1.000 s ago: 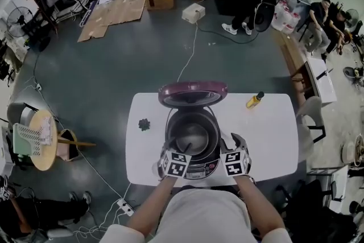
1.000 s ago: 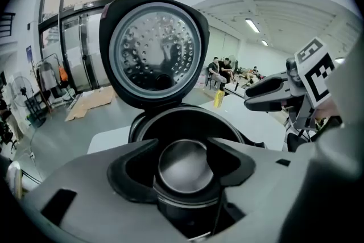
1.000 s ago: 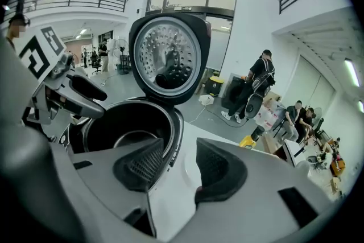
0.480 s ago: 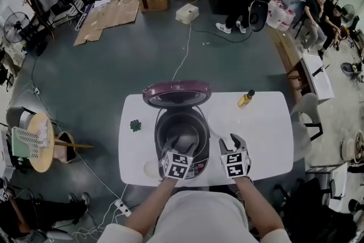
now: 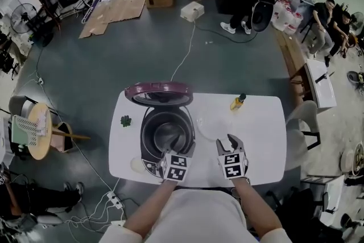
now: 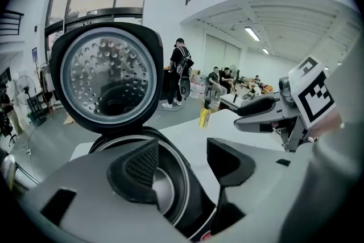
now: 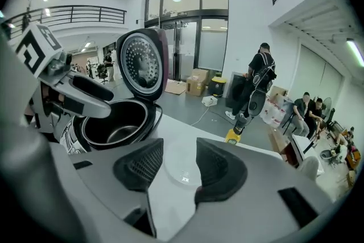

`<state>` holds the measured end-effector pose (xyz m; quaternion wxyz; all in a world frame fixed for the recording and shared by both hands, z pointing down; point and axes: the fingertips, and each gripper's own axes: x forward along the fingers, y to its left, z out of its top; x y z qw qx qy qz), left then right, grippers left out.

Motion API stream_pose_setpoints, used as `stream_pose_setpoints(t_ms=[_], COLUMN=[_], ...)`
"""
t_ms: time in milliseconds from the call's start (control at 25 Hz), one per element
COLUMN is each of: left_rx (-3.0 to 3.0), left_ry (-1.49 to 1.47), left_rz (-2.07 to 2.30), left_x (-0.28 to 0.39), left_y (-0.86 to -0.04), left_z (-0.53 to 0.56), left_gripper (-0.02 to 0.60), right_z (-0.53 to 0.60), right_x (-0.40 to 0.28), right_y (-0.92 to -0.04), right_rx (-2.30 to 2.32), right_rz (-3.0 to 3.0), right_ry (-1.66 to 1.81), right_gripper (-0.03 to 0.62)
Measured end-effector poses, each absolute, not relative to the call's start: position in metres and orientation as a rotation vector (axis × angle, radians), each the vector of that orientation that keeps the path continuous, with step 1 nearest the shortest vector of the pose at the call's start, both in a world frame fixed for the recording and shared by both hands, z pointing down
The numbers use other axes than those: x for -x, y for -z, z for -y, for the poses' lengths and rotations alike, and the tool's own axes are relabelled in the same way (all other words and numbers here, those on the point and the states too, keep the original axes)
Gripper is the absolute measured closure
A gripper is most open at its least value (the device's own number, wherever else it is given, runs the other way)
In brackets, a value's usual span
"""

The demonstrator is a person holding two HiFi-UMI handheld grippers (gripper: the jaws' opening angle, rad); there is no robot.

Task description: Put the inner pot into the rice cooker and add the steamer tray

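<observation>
White worktop [image 5: 261, 139] carries everything. Rice cooker [image 5: 149, 148] sits on its left half, w/ lid [image 5: 159, 94] swung up at the far side, fully open. Inner pot [image 5: 169, 134] is down inside the cooker, shiny btm showing. Steamer tray [image 5: 211, 127], a clear round disc, lies flat on the worktop just right of the cooker, not in it.

My left gripper [image 5: 181, 151] hangs over the cooker's near rim, front-right edge. Its jaws are apart w/ nothing betw them; only the pot rim shows beyond the gap.

My right gripper [image 5: 226, 144] is right of the cooker, at the near edge of the tray, pointing at it. Jaws apart, nothing gripped. The tray shows through the gap, flat on the worktop beyond the tips. Can't tell if the tips touch it.

Yellow bottle [image 5: 238, 102] w/ dark cap stands upright farther right of the cooker, on the far side past the tray. Small dark green obj [image 5: 125, 120] lies left of the cooker, apart from it.
</observation>
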<state>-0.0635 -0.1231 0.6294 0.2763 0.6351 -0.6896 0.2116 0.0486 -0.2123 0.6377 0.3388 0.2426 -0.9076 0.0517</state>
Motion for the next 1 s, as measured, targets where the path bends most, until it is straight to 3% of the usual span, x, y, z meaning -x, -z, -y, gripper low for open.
stream_pose_setpoints(t_ms=[640, 1000], left_rx=[-1.631, -1.537], left_ry=[-0.493, -0.442], left_rz=[1.974, 1.931], left_x=[0.009, -0.015], left_y=[-0.621, -0.672], left_z=[0.192, 0.219], left_gripper=[0.308, 0.316], right_z=[0.286, 0.314], right_x=[-0.092, -0.102], right_y=[-0.651, -0.685], right_rx=[-0.515, -0.473], right_rz=[2.407, 2.379], right_ry=[-0.179, -0.208], right_gripper=[0.398, 0.398])
